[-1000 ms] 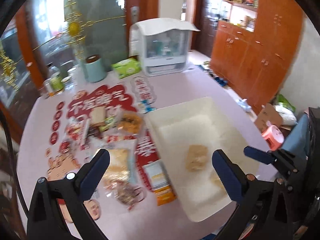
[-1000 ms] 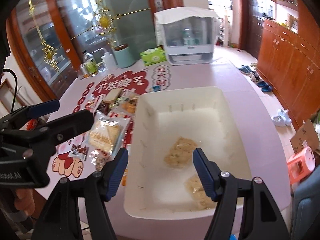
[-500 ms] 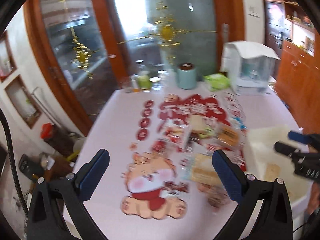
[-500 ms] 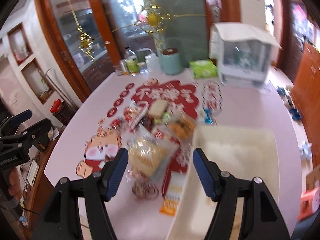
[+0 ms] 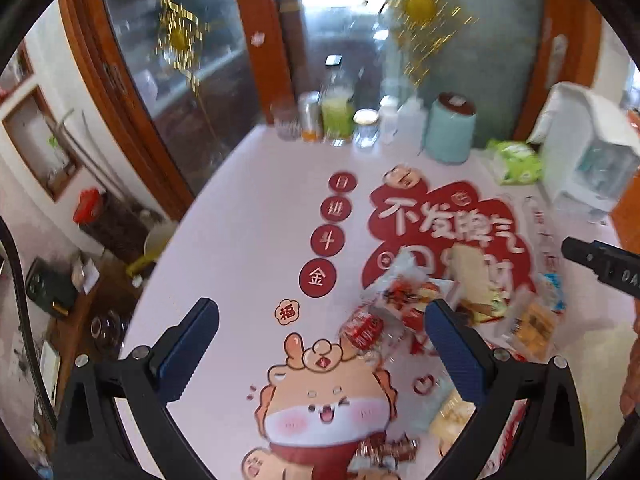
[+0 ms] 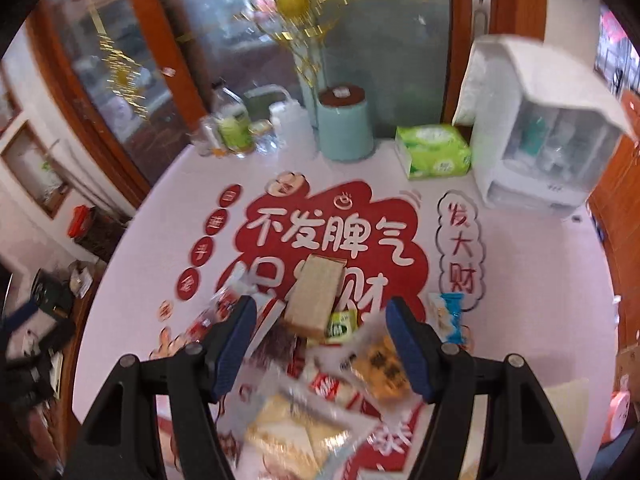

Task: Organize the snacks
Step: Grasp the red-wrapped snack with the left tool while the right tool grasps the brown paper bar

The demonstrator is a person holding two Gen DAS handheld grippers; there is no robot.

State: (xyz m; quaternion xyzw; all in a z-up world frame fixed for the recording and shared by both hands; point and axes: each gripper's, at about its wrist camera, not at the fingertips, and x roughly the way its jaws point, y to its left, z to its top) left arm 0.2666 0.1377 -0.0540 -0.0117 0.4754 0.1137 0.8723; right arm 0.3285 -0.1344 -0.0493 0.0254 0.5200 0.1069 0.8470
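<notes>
Both claws stand spread with nothing between the pads. A second ago each looked down on the white bin, where two pale snacks already lay; now both have swung across to the loose pile on the table, and the bin has dropped out of the left view altogether. I take that as a drop finished and the next pick starting, with most of the pile still to be moved.

The right claw [image 6: 320, 344] hangs over the thick of the pile: a tan block-shaped pack [image 6: 316, 296] lies just ahead of its tips, a small green pack [image 6: 342, 326] touches that pack's near end, and an orange cracker bag [image 6: 382, 368] sits beside the right pad. A larger clear bag of pale biscuits [image 6: 296, 436] lies nearer, low in the frame. A blue-and-white packet [image 6: 450, 316] lies a little apart on the right.

The left claw [image 5: 322, 344] is over bare table [image 5: 240, 240] and the cartoon sticker [image 5: 324, 400]; the pile is off by its right pad, a red-printed packet [image 5: 362, 332] closest.

Only the right view shows the tissue box [image 6: 432, 152] whole and a pale corner, low right, that may be the bin. Only the left view shows the other claw's tip [image 5: 600, 264] coming in at the right edge, and the row of jars [image 5: 332, 120] at the table's far end more clearly.
</notes>
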